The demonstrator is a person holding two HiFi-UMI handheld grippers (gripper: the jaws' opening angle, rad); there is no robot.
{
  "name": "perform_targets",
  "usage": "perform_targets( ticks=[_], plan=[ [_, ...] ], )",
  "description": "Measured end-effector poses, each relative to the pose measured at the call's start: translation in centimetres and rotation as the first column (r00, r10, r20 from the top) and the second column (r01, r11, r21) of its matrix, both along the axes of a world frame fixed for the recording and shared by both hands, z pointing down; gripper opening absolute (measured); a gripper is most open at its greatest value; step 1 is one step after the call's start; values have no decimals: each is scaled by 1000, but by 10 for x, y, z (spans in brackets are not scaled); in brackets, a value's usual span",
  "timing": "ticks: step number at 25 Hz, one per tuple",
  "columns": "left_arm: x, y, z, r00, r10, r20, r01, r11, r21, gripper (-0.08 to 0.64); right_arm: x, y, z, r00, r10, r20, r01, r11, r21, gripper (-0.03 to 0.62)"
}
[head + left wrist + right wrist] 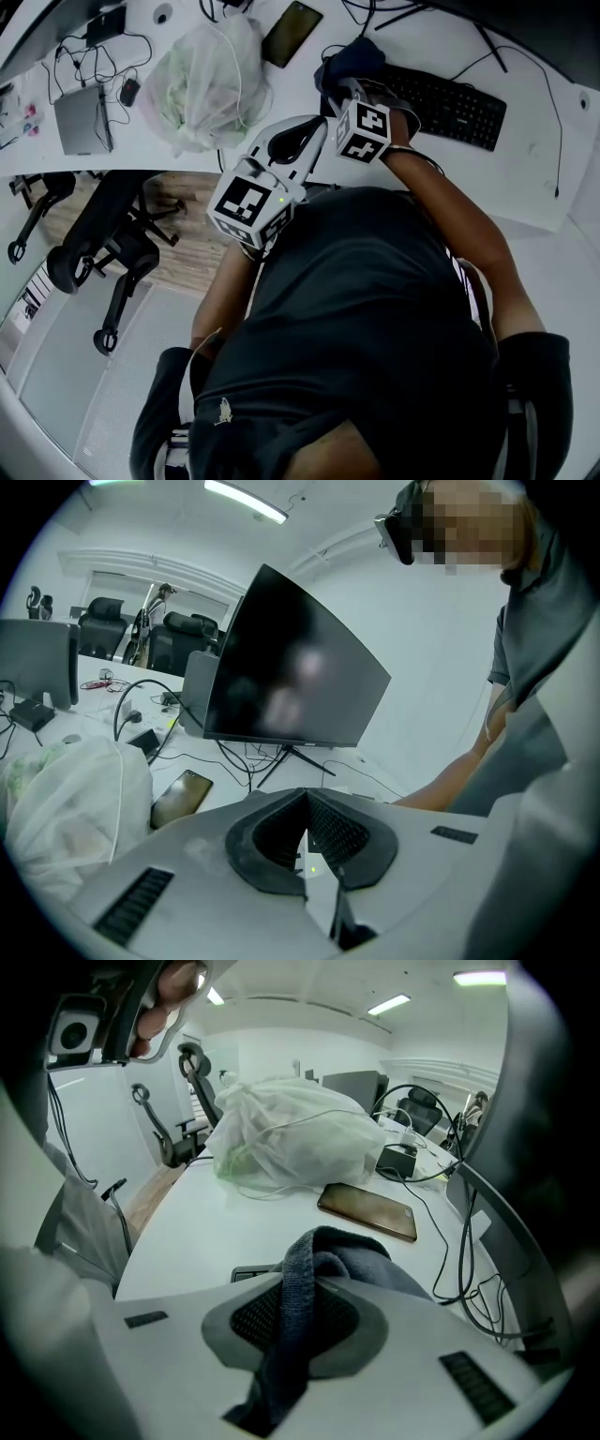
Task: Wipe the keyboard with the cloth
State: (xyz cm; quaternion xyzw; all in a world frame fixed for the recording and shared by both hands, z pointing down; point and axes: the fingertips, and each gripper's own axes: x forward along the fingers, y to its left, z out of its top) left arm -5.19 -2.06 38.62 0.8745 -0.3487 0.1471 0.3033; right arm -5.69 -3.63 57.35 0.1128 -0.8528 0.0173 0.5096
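A black keyboard lies on the white desk at the upper right of the head view. My right gripper is at the keyboard's left end, shut on a dark blue-grey cloth. In the right gripper view the cloth is pinched between the jaws and bunches up in front of them, and a corner of the keyboard shows just behind. My left gripper is held off the desk near the person's chest, shut with nothing in it; its pads meet, pointing towards a monitor.
A white plastic bag and a phone lie left of the keyboard. A dark monitor stands behind, with cables around it. A small grey box sits far left. An office chair stands on the floor at left.
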Motion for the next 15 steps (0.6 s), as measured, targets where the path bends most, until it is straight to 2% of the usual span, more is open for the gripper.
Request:
perform_targets(
  ticks=[10, 15],
  plan=[
    [-3, 0, 5, 1000, -7, -2, 7, 1000, -5, 2, -5, 25, 0, 999, -38, -6, 38, 999, -18, 51],
    [-6, 3, 7, 1000, -9, -2, 9, 1000, -9, 2, -19, 55, 3, 994, -106, 4, 106, 993, -54, 51]
  ],
)
